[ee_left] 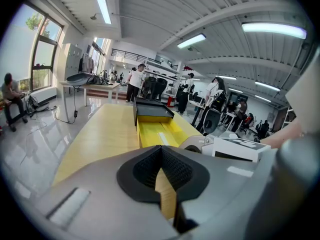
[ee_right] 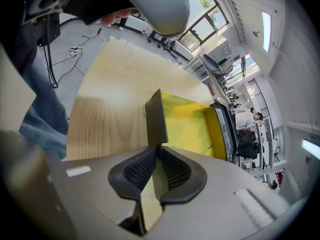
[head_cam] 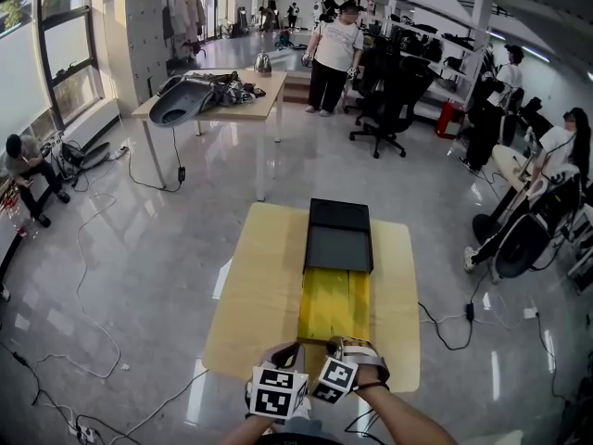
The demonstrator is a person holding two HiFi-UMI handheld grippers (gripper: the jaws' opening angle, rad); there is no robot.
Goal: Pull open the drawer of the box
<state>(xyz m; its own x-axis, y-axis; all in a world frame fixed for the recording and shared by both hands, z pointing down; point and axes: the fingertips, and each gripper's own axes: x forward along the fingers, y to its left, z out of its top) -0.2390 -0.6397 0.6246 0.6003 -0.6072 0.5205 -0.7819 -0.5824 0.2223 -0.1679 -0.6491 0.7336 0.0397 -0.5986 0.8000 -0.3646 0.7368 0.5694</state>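
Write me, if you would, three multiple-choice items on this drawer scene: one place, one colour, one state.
1. Where does the black box stand?
A) at the far end of the table
B) at its near edge
C) overhanging its left side
2. What colour is the inside of the drawer?
A) red
B) yellow
C) white
3. How is the right gripper?
A) open, empty
B) shut on nothing
C) shut on the drawer's front panel

1 A: it sits farthest from the person.
2 B: the pulled-out inside shows yellow.
3 C: its pads pinch the dark panel.
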